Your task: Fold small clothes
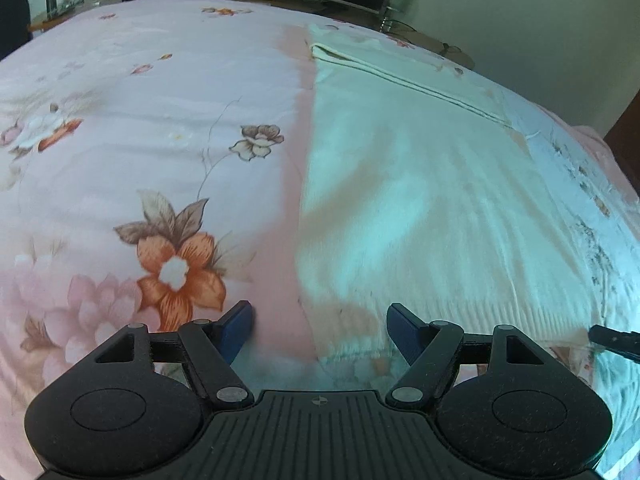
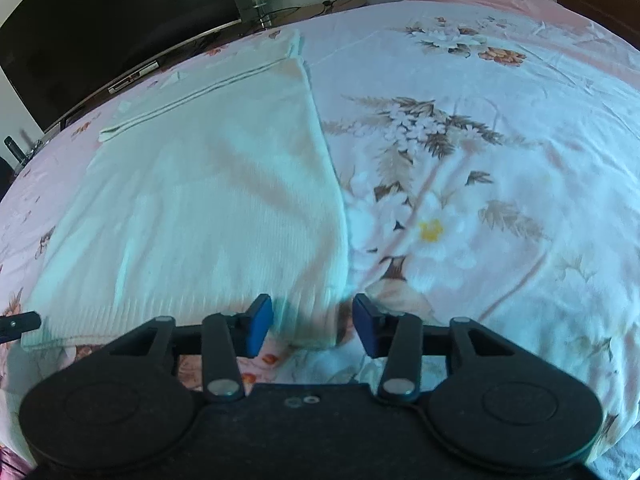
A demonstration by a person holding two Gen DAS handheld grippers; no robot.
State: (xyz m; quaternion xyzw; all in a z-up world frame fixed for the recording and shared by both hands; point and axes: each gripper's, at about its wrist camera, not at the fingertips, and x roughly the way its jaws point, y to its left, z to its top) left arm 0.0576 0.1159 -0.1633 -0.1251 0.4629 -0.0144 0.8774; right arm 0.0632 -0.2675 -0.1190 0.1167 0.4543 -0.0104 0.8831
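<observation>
A pale ribbed garment [image 2: 192, 216] lies flat on a bed covered by a floral sheet [image 1: 120, 140]. The left gripper [image 1: 319, 322] hovers with its fingers [image 1: 236, 330] released, straddling the garment's near left corner, nothing pinched. The right gripper [image 2: 313, 324] has its fingers [image 2: 258, 326] parted on either side of the garment's near right corner, pads apart from the cloth.

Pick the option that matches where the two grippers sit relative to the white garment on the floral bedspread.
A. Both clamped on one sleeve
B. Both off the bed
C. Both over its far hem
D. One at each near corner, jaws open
D: the left gripper straddles the near left corner of the white garment, and the right gripper brackets the near right corner; neither pair of pads presses the cloth.
</observation>
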